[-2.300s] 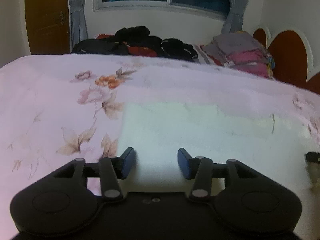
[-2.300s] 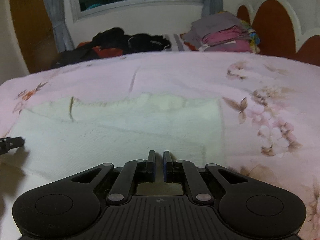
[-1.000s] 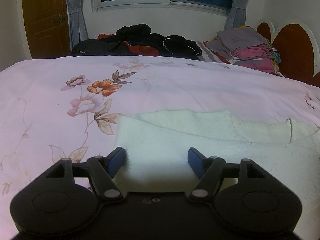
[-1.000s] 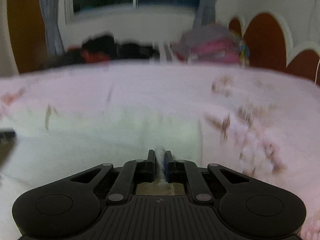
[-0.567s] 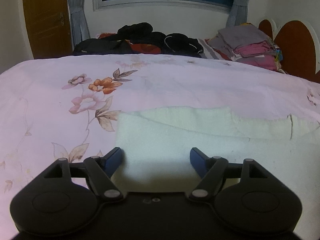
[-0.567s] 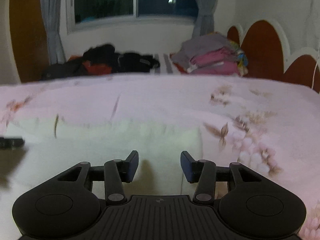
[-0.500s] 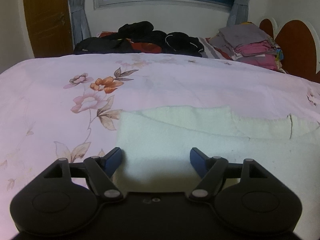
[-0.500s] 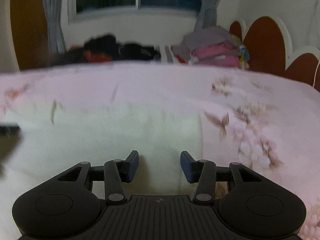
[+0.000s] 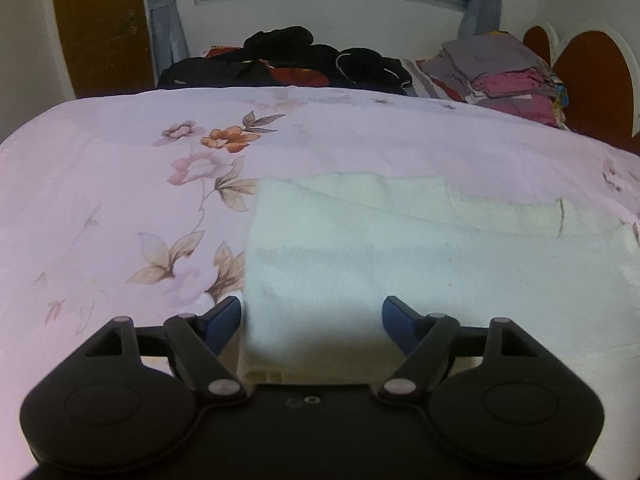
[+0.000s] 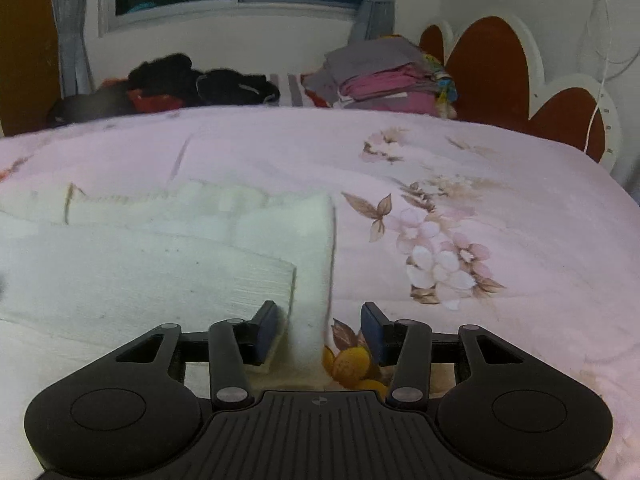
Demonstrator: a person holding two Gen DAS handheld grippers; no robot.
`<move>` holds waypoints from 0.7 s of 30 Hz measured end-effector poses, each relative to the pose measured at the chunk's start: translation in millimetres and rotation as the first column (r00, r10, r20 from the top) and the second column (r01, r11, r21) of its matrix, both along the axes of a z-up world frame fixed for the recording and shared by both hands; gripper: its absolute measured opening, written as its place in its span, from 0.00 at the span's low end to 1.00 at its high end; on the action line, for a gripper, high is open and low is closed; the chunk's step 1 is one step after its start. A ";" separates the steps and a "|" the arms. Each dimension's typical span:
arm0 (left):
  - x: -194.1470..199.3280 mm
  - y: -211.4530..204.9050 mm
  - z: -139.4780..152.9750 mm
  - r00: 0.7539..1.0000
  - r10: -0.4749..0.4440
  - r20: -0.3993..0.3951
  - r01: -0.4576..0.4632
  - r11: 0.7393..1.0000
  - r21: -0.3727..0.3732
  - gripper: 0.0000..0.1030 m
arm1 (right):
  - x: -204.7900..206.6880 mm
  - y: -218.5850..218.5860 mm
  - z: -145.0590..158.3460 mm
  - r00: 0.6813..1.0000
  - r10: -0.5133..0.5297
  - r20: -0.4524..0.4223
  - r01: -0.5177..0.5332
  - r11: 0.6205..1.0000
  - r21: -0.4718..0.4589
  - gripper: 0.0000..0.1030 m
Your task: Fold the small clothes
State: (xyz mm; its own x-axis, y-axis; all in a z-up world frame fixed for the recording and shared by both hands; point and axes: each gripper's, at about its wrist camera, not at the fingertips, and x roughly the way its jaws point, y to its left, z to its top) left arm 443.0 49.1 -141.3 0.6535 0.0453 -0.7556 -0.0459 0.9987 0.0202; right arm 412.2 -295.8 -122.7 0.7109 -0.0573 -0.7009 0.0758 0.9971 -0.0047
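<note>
The left gripper (image 9: pixel 312 320) hovers over the white garment's (image 9: pixel 400 256) left edge, jaws wide apart. The garment lies flat on the floral bed (image 9: pixel 120 184). At 6 o'clock in its own view, the right gripper (image 10: pixel 319 330), jaws apart, straddles the garment's (image 10: pixel 160 272) right edge.

No words, labels, brand names or numbers can be read in either wrist view. The only marks are small embossed symbols on the black plastic gripper bodies, too small to tell, and they spell nothing legible.
</note>
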 end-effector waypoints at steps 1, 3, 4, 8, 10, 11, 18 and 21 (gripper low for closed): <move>-4.4 -2.0 3.1 1.000 -0.001 0.004 0.001 1.000 0.002 0.74 | -4.7 0.8 2.9 1.000 0.014 0.001 -0.014 1.000 0.006 0.45; -13.8 -6.5 8.9 1.000 -0.016 0.011 0.016 1.000 0.007 0.75 | -14.6 2.5 8.0 0.999 0.043 0.006 -0.043 0.999 0.032 0.45; -18.8 -9.1 12.1 1.000 -0.025 0.014 0.025 1.000 0.012 0.75 | -19.8 1.9 10.2 0.998 0.054 0.010 -0.055 0.997 0.055 0.45; -37.4 -15.6 24.4 0.999 -0.037 0.020 0.037 0.999 0.013 0.75 | -38.0 5.3 20.6 0.996 0.085 0.027 -0.087 0.992 0.096 0.45; -47.7 -17.1 30.3 0.999 -0.040 0.024 0.040 0.999 0.007 0.75 | -46.1 6.1 24.8 0.994 0.102 0.032 -0.105 0.988 0.116 0.45; -53.5 -17.8 33.0 0.999 -0.044 0.024 0.044 0.999 0.004 0.75 | -50.8 6.6 26.9 0.993 0.112 0.033 -0.115 0.985 0.125 0.45; -101.1 -12.7 44.1 0.997 -0.075 0.022 0.075 0.997 -0.027 0.76 | -100.1 12.5 43.3 0.987 0.156 0.045 -0.161 0.976 0.149 0.45; -124.3 -5.4 44.1 0.996 -0.092 0.015 0.092 0.995 -0.033 0.76 | -127.3 15.0 48.1 0.987 0.153 0.046 -0.158 0.975 0.158 0.45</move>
